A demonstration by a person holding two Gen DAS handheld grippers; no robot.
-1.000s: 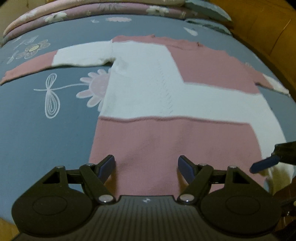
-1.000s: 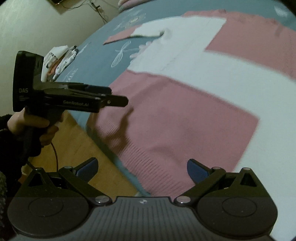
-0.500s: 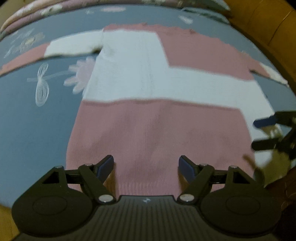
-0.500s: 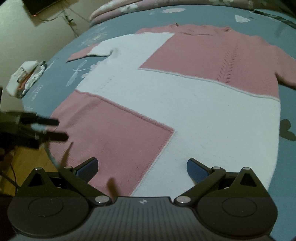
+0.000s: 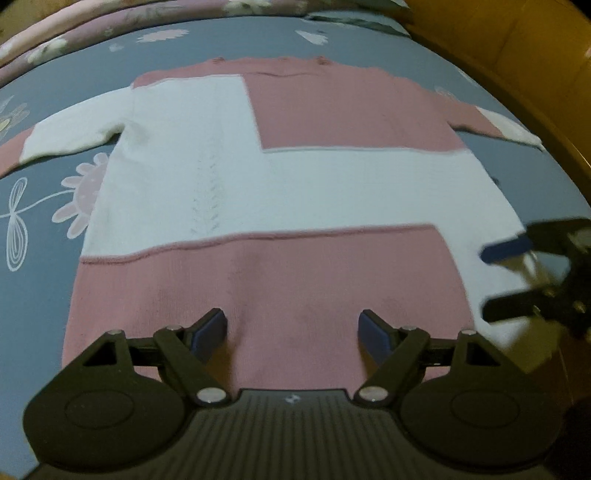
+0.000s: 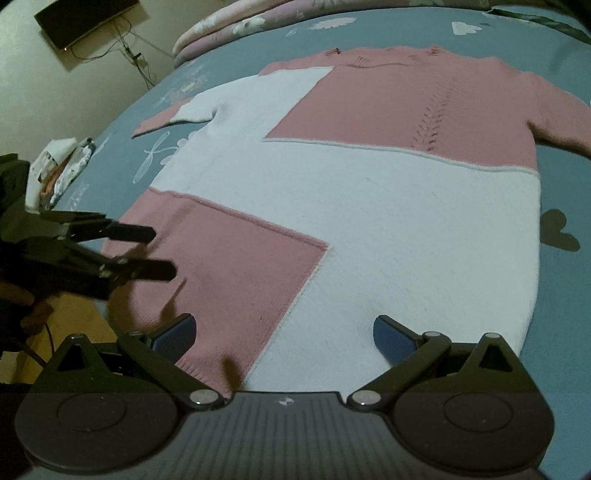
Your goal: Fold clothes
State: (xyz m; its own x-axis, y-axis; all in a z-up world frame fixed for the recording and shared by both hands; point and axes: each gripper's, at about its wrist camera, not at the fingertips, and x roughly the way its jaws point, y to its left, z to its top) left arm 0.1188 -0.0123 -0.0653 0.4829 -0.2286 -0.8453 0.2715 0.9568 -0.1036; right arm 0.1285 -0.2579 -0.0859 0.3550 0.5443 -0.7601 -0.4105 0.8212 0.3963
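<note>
Sweater (image 5: 280, 192) of pink and white blocks lies flat and face up on the blue flowered bedspread (image 5: 44, 288), filling the middle of both wrist views. Its long axis runs from 6 o'clock to 12 o'clock in the left wrist view: the ribbed pink hem sits at 6, just beyond the fingertips, and the neckline points to 12, toward the folded pink quilt (image 5: 74, 33) at the head of the bed. The sleeves stretch out crosswise, one toward 9 o'clock, white with a pink cuff end, the other toward 3 o'clock, pink with a white cuff.

The left gripper (image 5: 291, 330) hangs over the pink hem panel with its jaws spread wide and nothing between the blue pads; whether the tips touch the knit cannot be told. The right gripper (image 6: 284, 332) stands likewise spread and empty over the hem, straddling the seam where pink meets white. In the right wrist view the left gripper appears at 9 o'clock, over the pink corner of the hem, and a small crumpled packet (image 6: 62, 166) lies on the bedspread near 10 o'clock.
</note>
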